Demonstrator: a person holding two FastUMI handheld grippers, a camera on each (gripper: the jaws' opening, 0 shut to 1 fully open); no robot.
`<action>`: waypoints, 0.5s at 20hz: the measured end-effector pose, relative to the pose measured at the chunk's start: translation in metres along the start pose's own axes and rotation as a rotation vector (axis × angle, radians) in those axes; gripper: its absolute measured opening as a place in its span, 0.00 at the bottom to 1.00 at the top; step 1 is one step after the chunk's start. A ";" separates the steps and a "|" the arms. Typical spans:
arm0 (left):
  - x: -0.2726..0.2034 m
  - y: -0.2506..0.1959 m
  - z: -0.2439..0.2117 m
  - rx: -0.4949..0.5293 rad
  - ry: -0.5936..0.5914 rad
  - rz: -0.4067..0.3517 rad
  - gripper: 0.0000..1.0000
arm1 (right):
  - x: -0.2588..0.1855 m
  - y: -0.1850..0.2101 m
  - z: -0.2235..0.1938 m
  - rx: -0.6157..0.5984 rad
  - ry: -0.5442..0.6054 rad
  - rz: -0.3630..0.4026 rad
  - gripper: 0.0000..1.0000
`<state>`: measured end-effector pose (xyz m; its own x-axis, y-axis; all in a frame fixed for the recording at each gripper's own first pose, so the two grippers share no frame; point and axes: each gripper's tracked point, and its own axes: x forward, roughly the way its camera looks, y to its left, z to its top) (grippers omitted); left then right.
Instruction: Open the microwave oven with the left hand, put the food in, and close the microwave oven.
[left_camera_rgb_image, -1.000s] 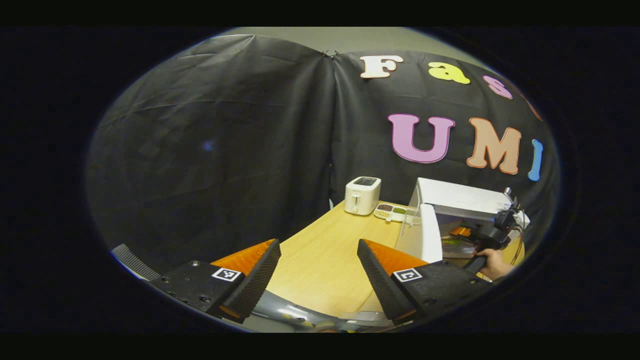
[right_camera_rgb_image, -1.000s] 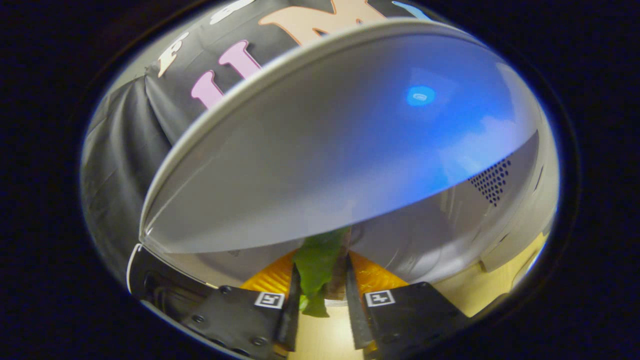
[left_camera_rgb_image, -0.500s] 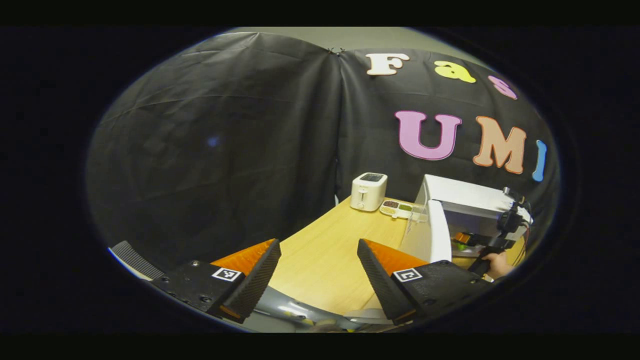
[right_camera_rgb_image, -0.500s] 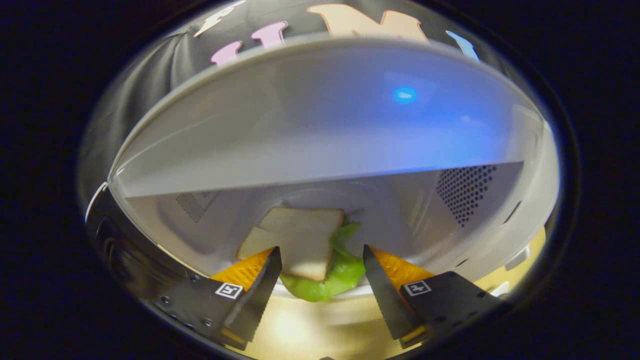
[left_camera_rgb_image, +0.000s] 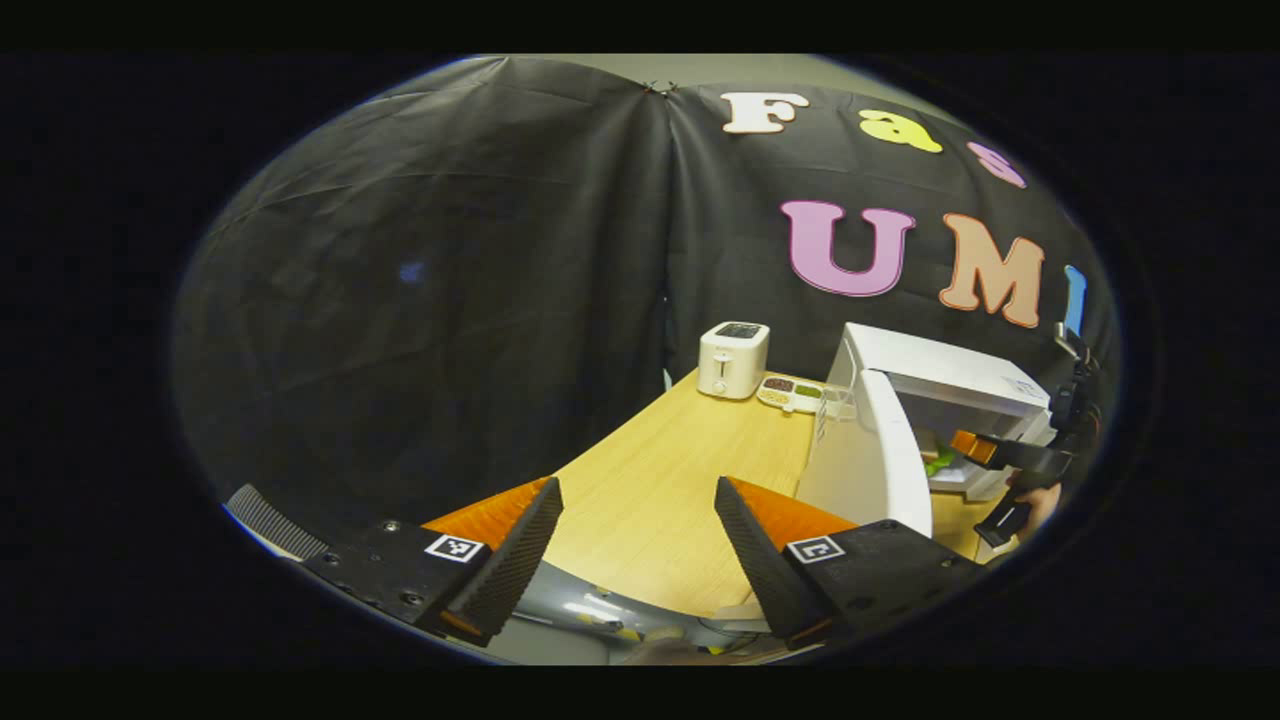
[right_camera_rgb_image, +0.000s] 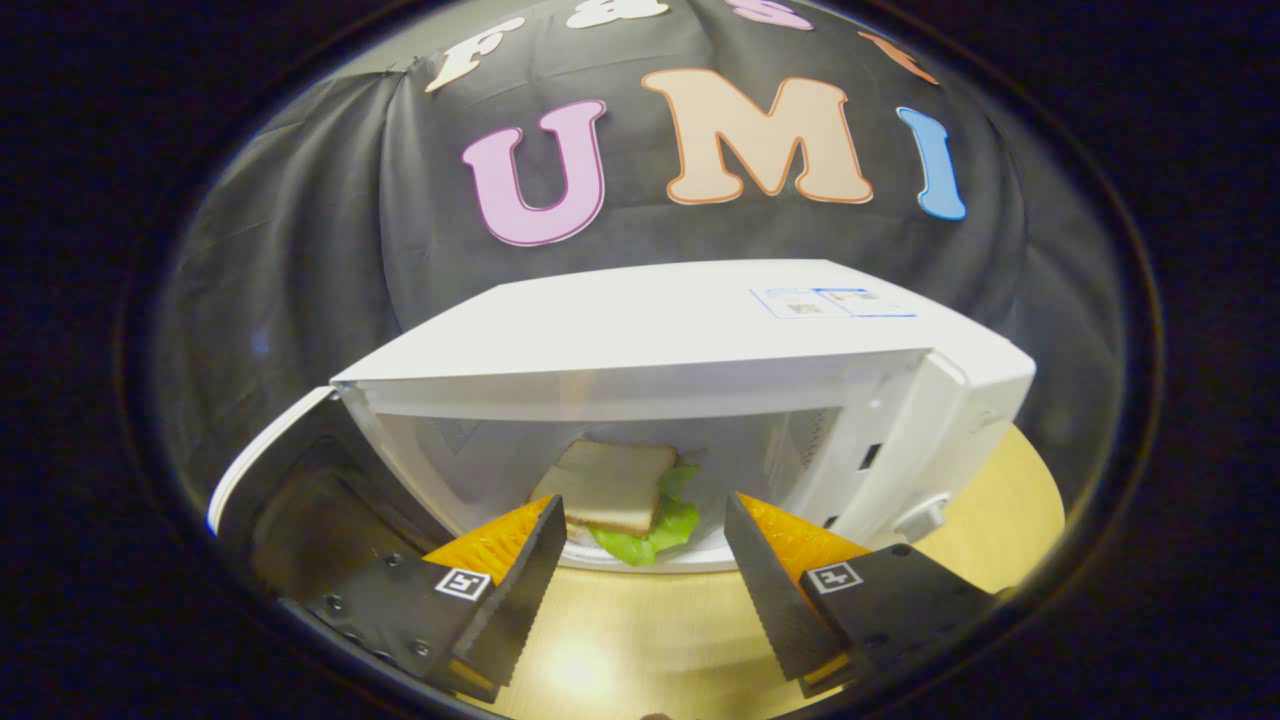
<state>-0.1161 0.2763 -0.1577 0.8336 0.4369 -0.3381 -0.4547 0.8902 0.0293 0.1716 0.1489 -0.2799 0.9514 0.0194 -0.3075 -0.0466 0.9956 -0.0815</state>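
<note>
Staged kitchen booth for recording.
Black cloth walls (left_camera_rgb_image: 450, 300) enclose a wooden table (left_camera_rgb_image: 650, 500) holding a white toaster (left_camera_rgb_image: 732, 359), microwave oven (right_camera_rgb_image: 700, 340) and compartmented snack tray (left_camera_rgb_image: 790, 393).

The white microwave oven (right_camera_rgb_image: 700, 330) stands on the wooden desk (right_camera_rgb_image: 640, 640) with its door (right_camera_rgb_image: 265, 480) swung open to the left. Inside lies a sandwich (right_camera_rgb_image: 615, 490) of bread and lettuce. The right gripper (right_camera_rgb_image: 640, 560) hangs spread before the opening, holding nothing.

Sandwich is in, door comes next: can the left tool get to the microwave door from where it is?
Probably yes. The left tool is open and holds nothing, and bare tabletop lies between it and the open microwave door. The right tool is out of the oven.
</note>
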 end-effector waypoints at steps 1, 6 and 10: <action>0.001 -0.003 -0.002 0.005 0.006 -0.017 0.94 | -0.011 -0.001 0.001 -0.007 -0.005 -0.007 0.98; 0.004 -0.023 -0.016 0.037 0.041 -0.128 0.87 | -0.070 -0.006 -0.003 0.070 -0.008 -0.042 0.92; 0.009 -0.034 -0.037 0.084 0.087 -0.219 0.71 | -0.110 -0.012 0.000 0.091 -0.029 -0.096 0.92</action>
<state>-0.1048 0.2447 -0.1965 0.8775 0.2232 -0.4244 -0.2358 0.9715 0.0236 0.0673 0.1352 -0.2445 0.9587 -0.0746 -0.2746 0.0711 0.9972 -0.0227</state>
